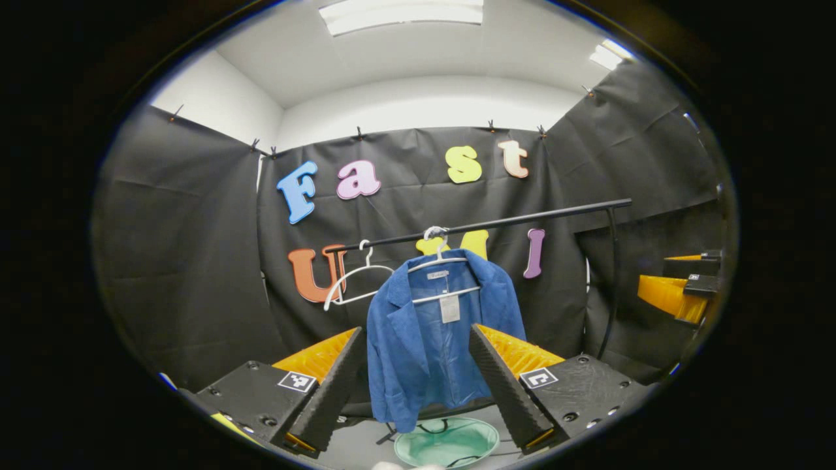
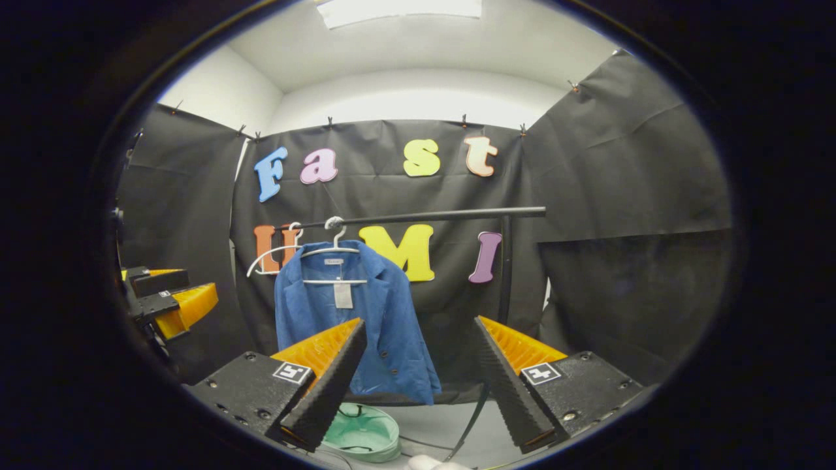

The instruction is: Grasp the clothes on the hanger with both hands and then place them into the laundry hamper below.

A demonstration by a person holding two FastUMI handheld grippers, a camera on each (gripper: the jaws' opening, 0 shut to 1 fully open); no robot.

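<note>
A blue jacket (image 1: 431, 339) hangs on a white hanger (image 1: 441, 264) from a black rail (image 1: 496, 223). Under it on the floor lies a flat, pale green hamper (image 1: 447, 440). My left gripper (image 1: 418, 385) is open, well short of the jacket, which shows between its fingers. In the right gripper view the blue jacket (image 2: 385, 313) hangs left of centre on the black rail (image 2: 424, 215), with the green hamper (image 2: 366, 431) below it. My right gripper (image 2: 418, 385) is open too, holding nothing and aimed to the right of the jacket. The other gripper shows at each view's edge (image 1: 679, 287) (image 2: 163, 294).
An empty white hanger (image 1: 353, 281) hangs left of the jacket on the same rail. The rail's black upright post (image 1: 610, 281) stands to the right, with its feet on the pale floor (image 2: 444, 424). Black cloth walls close in the booth on three sides.
</note>
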